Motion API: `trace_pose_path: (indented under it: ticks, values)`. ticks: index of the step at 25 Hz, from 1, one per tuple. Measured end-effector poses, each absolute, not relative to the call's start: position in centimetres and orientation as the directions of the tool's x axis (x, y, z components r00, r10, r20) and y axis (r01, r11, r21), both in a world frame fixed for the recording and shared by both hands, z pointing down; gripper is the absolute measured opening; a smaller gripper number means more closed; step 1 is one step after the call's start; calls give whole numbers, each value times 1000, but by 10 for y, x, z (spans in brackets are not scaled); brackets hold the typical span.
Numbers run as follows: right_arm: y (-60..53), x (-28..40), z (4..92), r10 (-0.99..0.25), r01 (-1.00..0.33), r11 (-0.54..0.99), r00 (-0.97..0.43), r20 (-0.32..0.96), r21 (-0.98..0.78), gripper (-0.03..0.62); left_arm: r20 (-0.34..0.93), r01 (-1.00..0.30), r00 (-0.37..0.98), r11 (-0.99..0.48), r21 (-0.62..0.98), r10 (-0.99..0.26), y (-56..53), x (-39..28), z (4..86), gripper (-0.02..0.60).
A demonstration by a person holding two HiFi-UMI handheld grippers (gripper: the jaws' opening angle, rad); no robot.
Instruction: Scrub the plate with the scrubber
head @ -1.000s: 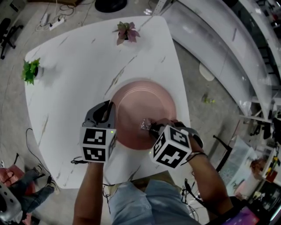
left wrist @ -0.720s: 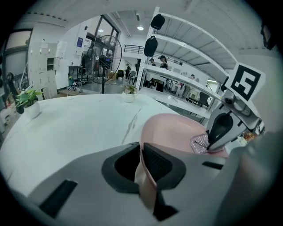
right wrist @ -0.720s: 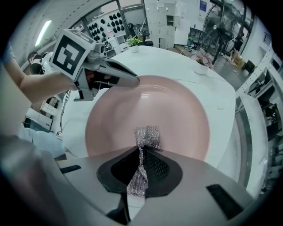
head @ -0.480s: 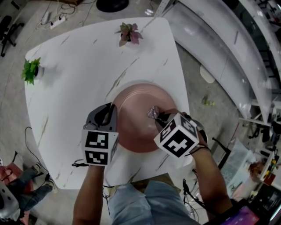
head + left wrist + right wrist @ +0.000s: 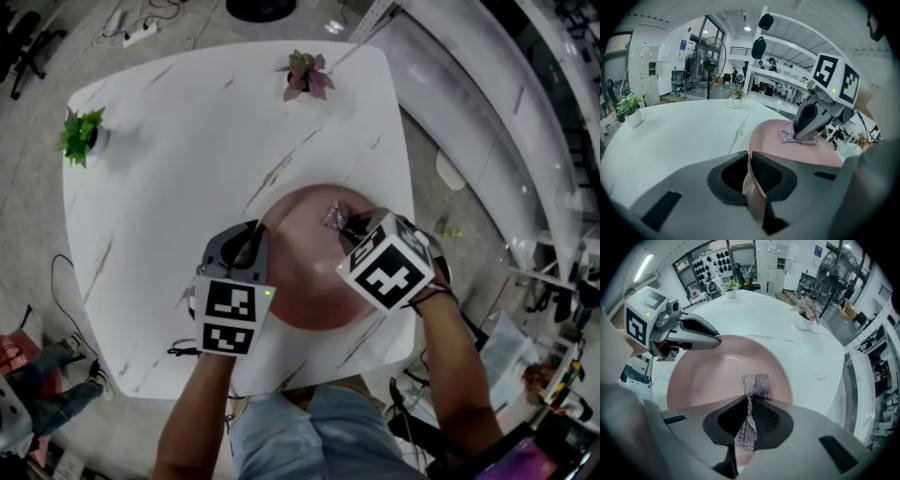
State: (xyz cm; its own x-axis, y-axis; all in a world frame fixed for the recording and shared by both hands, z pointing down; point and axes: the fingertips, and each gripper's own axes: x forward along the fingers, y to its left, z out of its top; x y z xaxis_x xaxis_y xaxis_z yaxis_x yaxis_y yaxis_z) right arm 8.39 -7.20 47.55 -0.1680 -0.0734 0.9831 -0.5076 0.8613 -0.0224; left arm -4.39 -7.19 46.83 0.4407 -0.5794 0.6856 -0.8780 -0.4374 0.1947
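Note:
A pink plate [image 5: 309, 272] lies on the white marble table [image 5: 187, 169] near its front right corner. My left gripper [image 5: 246, 246] is shut on the plate's left rim [image 5: 752, 187], which runs between its jaws. A silvery mesh scrubber [image 5: 334, 216] is pinched in my right gripper [image 5: 349, 228], which is shut on it and presses it on the plate's far right part. In the right gripper view the scrubber [image 5: 752, 401] sticks out past the jaws onto the plate [image 5: 712, 376]. The left gripper view shows the scrubber [image 5: 790, 134] under the right gripper's tip.
A green potted plant [image 5: 82, 133] stands at the table's far left corner and a pink-leaved potted plant [image 5: 306, 75] at the far edge. The table edge [image 5: 405, 187] runs close to the plate's right side. Floor and cables lie beyond.
My right gripper has carried the scrubber from the plate's middle towards its far right part. The left gripper has kept its hold on the rim.

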Motion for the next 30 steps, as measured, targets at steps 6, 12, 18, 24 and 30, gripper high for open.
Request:
trace_pose_path:
  ticks: [6,12,18,24,30]
  values:
    - [-80,59,473,-72,-449,893,-176,982,-15,48,688,-878,439,-439,192,-578,-72,-42,468,28]
    - [-75,39,473,-55,-389,921,-189,980,-24,48,685,-876,446,-436,203,-576,-70,-41,473,28]
    - [-58,13,473,-26,-329,943,-220,975,-50,48,676,-875,455,-431,220,-580,-71,-40,473,28]
    - [-36,-1,472,10,-284,955,-256,967,-85,48,677,-876,457,-421,234,-576,-72,-45,469,28]
    - [-9,-8,470,55,-251,959,-287,956,-131,48,674,-874,462,-424,237,-577,-72,-45,469,28]
